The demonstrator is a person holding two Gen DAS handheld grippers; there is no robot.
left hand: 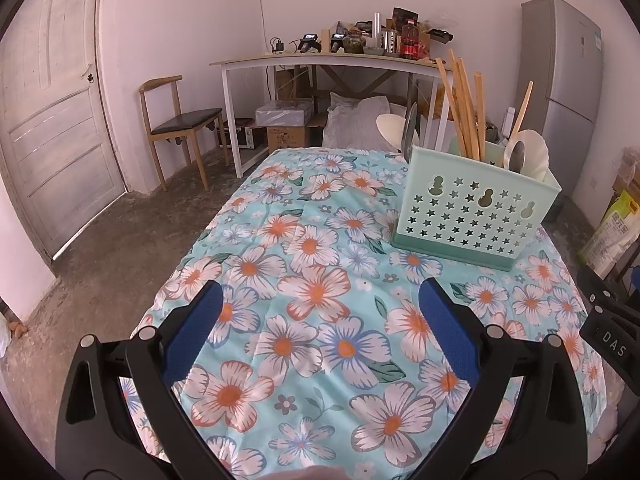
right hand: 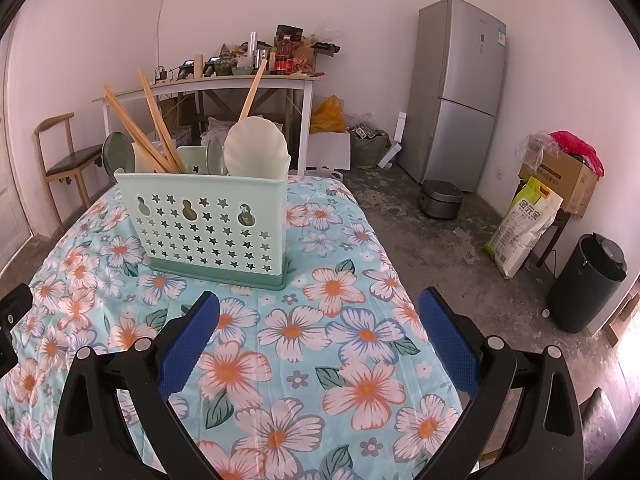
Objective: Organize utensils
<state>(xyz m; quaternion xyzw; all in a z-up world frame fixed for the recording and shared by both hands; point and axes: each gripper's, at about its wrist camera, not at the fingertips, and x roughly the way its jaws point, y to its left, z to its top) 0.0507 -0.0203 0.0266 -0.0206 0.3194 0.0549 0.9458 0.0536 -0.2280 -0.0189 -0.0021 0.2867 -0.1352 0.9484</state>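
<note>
The left gripper [left hand: 320,300] is spread wide with nothing between its blue pads [left hand: 196,328], poised over the floral tablecloth [left hand: 304,360]; the right gripper [right hand: 320,312] is likewise wide open and empty over the same cloth. Both grippers' black frames are cut off by the bottom of their views, and the hands holding them are out of sight. Ahead stands the mint green utensil holder [right hand: 208,224], upright on the cloth, its front wall pierced with stars and gourd-shaped holes. Wooden chopsticks [right hand: 156,132] lean out of it, with a white shell-shaped ladle [right hand: 256,148] on a wooden handle and a darker spoon [right hand: 116,152] at its left end; the lower parts of all of these are hidden behind the holder's wall, so which compartment each sits in cannot be told. In the left wrist view, the holder [left hand: 472,216] sits near the table's far right side, and bare cloth lies open between it and the pads. Beyond the table edge are concrete floor, a wooden chair [left hand: 180,128] and a grey refrigerator [right hand: 460,92].
</note>
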